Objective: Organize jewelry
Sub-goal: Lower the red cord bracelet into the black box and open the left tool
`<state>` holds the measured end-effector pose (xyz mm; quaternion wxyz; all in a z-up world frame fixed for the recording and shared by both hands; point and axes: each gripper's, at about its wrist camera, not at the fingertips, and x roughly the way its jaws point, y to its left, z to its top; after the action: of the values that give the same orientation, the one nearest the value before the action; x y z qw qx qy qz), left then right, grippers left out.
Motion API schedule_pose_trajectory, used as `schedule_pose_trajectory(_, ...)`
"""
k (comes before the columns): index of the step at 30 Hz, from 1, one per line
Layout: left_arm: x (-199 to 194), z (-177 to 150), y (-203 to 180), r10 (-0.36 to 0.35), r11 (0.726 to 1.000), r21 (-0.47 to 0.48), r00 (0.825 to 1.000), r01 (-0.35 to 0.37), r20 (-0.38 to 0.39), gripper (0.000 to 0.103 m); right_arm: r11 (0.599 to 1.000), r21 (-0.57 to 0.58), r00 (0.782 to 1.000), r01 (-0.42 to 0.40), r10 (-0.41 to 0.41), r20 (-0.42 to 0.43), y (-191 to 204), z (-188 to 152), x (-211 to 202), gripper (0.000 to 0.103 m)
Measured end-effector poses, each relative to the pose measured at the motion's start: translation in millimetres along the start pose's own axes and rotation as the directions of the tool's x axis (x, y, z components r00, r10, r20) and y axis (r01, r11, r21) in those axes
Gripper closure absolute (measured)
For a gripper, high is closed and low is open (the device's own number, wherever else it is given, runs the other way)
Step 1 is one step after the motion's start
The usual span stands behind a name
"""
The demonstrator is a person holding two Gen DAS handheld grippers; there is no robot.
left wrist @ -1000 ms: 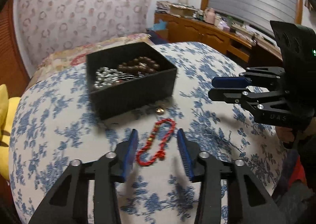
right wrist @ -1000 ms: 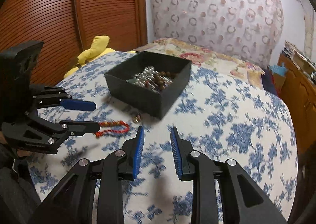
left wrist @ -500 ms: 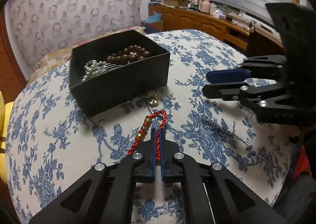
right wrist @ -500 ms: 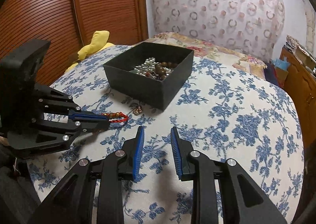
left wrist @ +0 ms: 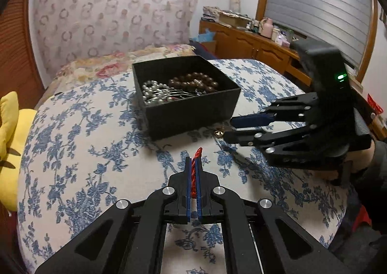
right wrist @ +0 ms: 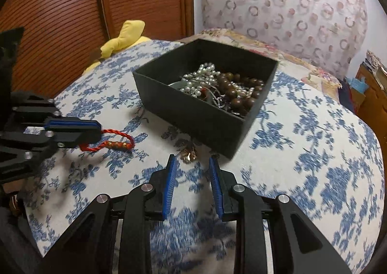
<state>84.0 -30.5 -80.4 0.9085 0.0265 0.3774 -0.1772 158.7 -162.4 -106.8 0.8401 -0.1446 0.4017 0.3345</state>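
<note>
My left gripper (left wrist: 193, 161) is shut on a red cord bracelet (left wrist: 197, 153) with gold beads. In the right wrist view the bracelet's loop (right wrist: 116, 144) sticks out of the left gripper (right wrist: 98, 132), low over the cloth. A black box (left wrist: 193, 111) holds white pearls (left wrist: 154, 90) and brown beads (left wrist: 193, 82). A small gold trinket (right wrist: 188, 155) lies on the cloth by the near corner of the box (right wrist: 193, 119). My right gripper (right wrist: 191, 162) stands open just short of the trinket with nothing between its fingers. From the left wrist, the right gripper (left wrist: 229, 129) is beside the trinket (left wrist: 219, 132).
A white cloth with blue flowers (left wrist: 96, 153) covers the round table. A yellow soft toy (right wrist: 123, 37) lies off the far left edge by a wooden slatted door (right wrist: 60, 8). A wooden sideboard (left wrist: 254, 44) with clutter stands behind on the right.
The left jaws closed on the red bracelet, which now rides between the pads. The right gripper came forward and lower, towards the gold trinket by the box.
</note>
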Motion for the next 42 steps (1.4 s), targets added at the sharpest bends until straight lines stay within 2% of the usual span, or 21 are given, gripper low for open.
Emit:
schedule_pose_trajectory(5, -2.0, 2.3, 3.5, 0.001, 1.0, -0.01, 1.0, -0.001, 0.013, 0.101, 1.0, -0.022, 1.0, 0.02, -0.02, -0.005, 3.6, 6.3, 6.6, 0.073)
schedule_pose_trajectory(6, -2.4, 2.8, 3.7, 0.002, 1.0, -0.01, 1.0, -0.002, 0.015, 0.101, 0.999, -0.032, 1.0, 0.026, -0.026, -0.006, 4.9, 6.5, 6.7, 0.078)
schedule_pose_trajectory(7, -2.9, 3.8, 4.0, 0.004, 1.0, -0.01, 1.0, -0.004, 0.018, 0.101, 0.999, -0.044, 1.0, 0.025, -0.026, -0.006, 6.4, 6.3, 6.2, 0.086)
schedule_pose_trajectory(15, -12.3, 21.8, 8.9, 0.011, 1.0, -0.022, 0.998, -0.01, 0.064, 0.101, 0.999, -0.042, 0.999, 0.022, -0.021, 0.035, 5.7, 1.2, -12.1, 0.087)
schedule_pose_trajectory(21, -20.2, 47.3, 11.4, 0.022, 1.0, -0.017, 0.994, -0.021, 0.111, 0.101, 0.999, -0.033, 0.992, 0.021, -0.017, 0.121, 5.3, 9.3, -46.3, 0.087)
schedule_pose_trajectory(25, -21.4, 64.1, 11.3, 0.029, 1.0, -0.01, 0.991, -0.028, 0.132, 0.101, 0.999, -0.022, 0.983, 0.047, -0.042, 0.179, -0.7, 24.2, -60.4, 0.087)
schedule_pose_trajectory(31, -13.6, 86.9, 14.6, 0.05, 0.999, -0.008, 0.988, -0.05, 0.143, 0.101, 0.998, 0.0, 0.979, 0.064, -0.063, 0.196, -14.9, 45.9, -54.7, 0.087)
schedule_pose_trajectory(37, 3.2, 98.6, 23.5, 0.064, 0.998, -0.029, 0.99, -0.061, 0.123, 0.101, 0.998, 0.026, 0.98, 0.063, -0.067, 0.19, -25.8, 56.5, -38.7, 0.086)
schedule_pose_trajectory(38, 6.4, 100.3, 25.7, 0.059, 0.998, -0.039, 0.991, -0.055, 0.118, 0.101, 0.998, 0.031, 0.981, 0.06, -0.064, 0.183, -27.3, 57.5, -36.0, 0.084)
schedule_pose_trajectory(40, 11.5, 102.2, 27.9, 0.057, 0.997, -0.049, 0.992, -0.052, 0.113, 0.101, 0.997, 0.044, 0.982, 0.057, -0.064, 0.18, -30.4, 59.1, -33.7, 0.065)
schedule_pose_trajectory(42, 14.3, 103.1, 28.2, 0.059, 0.997, -0.051, 0.992, -0.054, 0.111, 0.101, 0.998, 0.053, 0.981, 0.042, -0.051, 0.185, -32.4, 59.6, -34.2, 0.063)
